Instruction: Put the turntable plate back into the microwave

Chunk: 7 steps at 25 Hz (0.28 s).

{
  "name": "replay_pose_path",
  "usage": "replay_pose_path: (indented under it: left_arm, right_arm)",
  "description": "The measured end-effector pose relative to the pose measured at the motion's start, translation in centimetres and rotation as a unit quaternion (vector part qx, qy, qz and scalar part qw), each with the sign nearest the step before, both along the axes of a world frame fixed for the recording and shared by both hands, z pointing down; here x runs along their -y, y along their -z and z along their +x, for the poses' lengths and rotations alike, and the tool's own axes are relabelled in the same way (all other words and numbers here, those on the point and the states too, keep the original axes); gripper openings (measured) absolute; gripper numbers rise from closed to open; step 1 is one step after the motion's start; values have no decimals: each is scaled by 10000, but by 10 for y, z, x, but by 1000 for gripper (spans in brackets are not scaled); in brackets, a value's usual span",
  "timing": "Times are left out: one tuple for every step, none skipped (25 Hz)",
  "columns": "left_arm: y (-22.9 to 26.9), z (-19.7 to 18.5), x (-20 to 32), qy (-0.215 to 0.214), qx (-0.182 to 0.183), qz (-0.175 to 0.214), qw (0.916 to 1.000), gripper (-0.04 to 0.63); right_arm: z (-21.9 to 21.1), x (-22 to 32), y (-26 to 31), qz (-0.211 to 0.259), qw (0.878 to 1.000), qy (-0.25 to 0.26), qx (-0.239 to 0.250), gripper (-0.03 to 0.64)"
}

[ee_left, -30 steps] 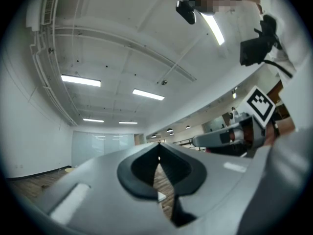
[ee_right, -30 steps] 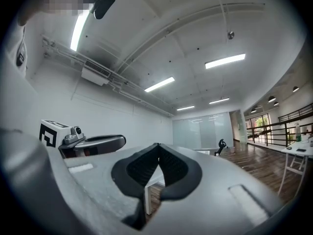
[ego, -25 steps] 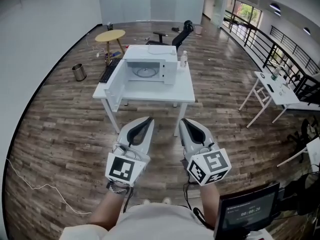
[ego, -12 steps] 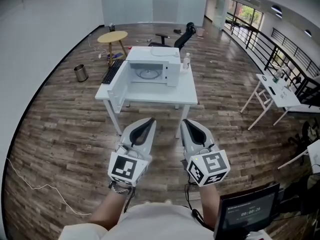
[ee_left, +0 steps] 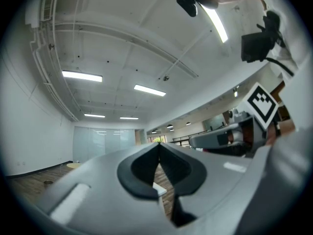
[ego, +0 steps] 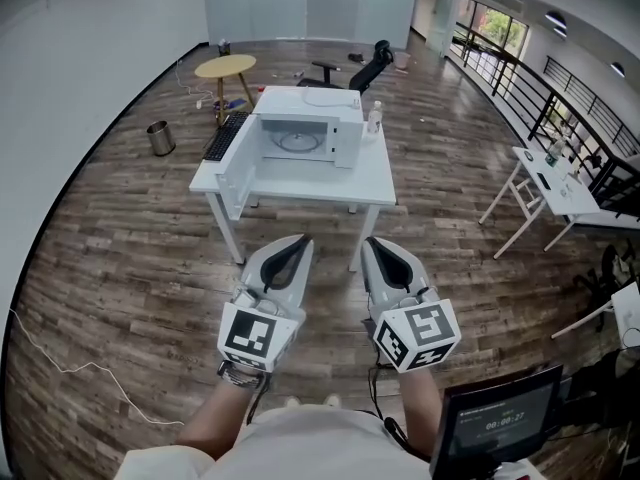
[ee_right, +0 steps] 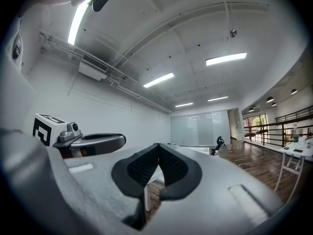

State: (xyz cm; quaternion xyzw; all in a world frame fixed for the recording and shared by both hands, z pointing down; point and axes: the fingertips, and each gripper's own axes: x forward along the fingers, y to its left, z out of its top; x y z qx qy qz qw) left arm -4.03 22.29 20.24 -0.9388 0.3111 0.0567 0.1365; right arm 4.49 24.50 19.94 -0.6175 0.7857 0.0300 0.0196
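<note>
A white microwave (ego: 305, 133) stands on a white table (ego: 330, 190) some way ahead of me, its door (ego: 234, 168) swung open to the left. A round glass turntable plate (ego: 297, 142) lies inside its cavity. My left gripper (ego: 298, 240) and right gripper (ego: 371, 242) are held side by side low in the head view, well short of the table, both pointing toward it. Both are shut with nothing between the pads. In the left gripper view the jaws (ee_left: 158, 154) meet at the tips, and the same shows in the right gripper view (ee_right: 159, 154).
A clear bottle (ego: 376, 118) stands right of the microwave and a black keyboard (ego: 223, 135) lies left of it. Behind are a round yellow side table (ego: 224, 68), a metal bin (ego: 160, 138) and an office chair (ego: 362, 70). A white desk (ego: 552, 184) stands at the right.
</note>
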Motion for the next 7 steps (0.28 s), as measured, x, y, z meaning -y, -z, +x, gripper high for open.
replay_pose_path:
  left_arm:
    - [0,1,-1,-20,34,-8,10000,7]
    - [0,2,-2,-36,68,-14,10000,7]
    - [1,2,-2,-42,80,-16,10000,8]
    - [2,1,-2,-37,62,-24,10000,8]
    - [4,0,-1,-25,8,-47,10000,8]
    - [7,-1,-1,-8,-74,-82,9999,8]
    - [10,-3,-1,10,-166,-122,9998,7]
  right_arm:
    - [0,0,0,-13,10000,-2,-10,2]
    - [0,0,-1,-21,10000,-5,-19,2]
    - [0,0,0,-22,10000,-5,-27,2]
    - [-1,1,0,-20,10000,-1,-34,2]
    - [-2,2,0,-17,10000,6,-41,2]
    - [-4,3,0,-14,10000,14,-46,2]
    - [-5,4,1,-12,10000,22,-51,2]
